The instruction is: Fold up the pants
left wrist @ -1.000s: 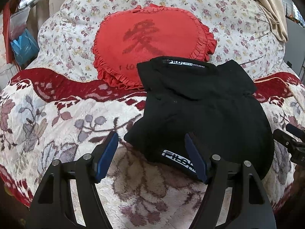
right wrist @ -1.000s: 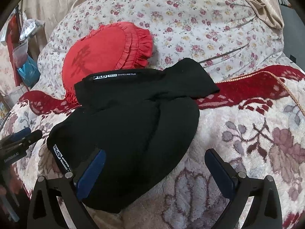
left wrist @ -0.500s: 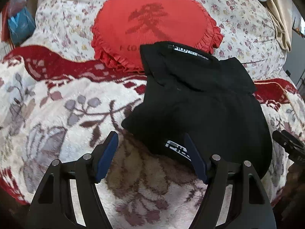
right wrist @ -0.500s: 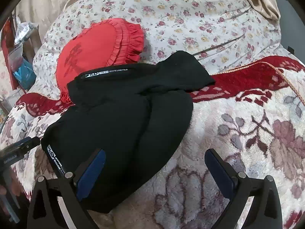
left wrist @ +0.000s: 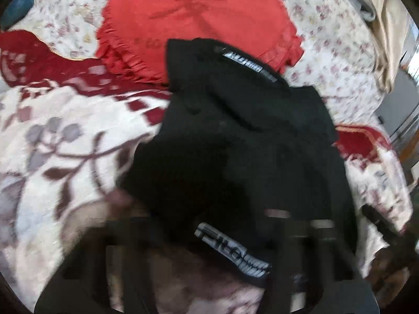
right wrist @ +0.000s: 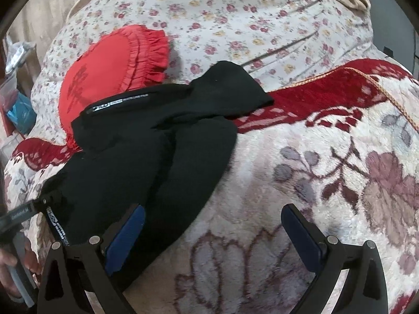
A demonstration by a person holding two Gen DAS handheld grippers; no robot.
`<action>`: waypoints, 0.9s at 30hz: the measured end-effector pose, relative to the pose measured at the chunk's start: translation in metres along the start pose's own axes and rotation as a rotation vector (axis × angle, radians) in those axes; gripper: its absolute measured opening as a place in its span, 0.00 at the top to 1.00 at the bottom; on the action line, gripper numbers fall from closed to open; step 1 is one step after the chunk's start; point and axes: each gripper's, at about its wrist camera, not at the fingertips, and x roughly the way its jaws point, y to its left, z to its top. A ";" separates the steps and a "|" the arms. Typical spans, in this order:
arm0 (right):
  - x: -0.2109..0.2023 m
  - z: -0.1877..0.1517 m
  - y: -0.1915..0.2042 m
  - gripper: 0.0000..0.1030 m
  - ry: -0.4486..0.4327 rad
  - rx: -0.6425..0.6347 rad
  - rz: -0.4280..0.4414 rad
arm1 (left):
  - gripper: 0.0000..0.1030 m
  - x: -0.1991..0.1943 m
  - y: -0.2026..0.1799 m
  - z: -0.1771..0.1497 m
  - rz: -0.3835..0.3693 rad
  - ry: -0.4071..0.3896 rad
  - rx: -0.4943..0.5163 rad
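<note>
The black pants point(left wrist: 241, 151) lie bunched in a loose fold on the flowered blanket, with a white-lettered waistband at the near edge point(left wrist: 233, 253). They also show in the right wrist view point(right wrist: 146, 162). The left wrist view is heavily blurred; my left gripper point(left wrist: 209, 256) sits low over the near waistband edge, and its jaw state is unclear. In the right wrist view its tip point(right wrist: 23, 213) touches the pants' left corner. My right gripper point(right wrist: 212, 235) is open, its left finger over the pants' near edge, its right finger over bare blanket.
A red heart-shaped cushion point(right wrist: 104, 70) lies behind the pants, partly under them. A flowered quilt point(right wrist: 262, 26) is heaped at the back. The cream and red blanket point(right wrist: 340, 157) stretches right. Clutter point(right wrist: 18, 110) stands at the far left.
My left gripper has moved forward and down fast onto the near waistband edge, blurring its view. My right gripper has moved slightly closer; the pants lie as before.
</note>
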 end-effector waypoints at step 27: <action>0.083 0.061 -0.037 0.50 0.059 0.289 0.098 | 0.92 -0.078 0.073 -0.014 0.165 -0.145 -0.013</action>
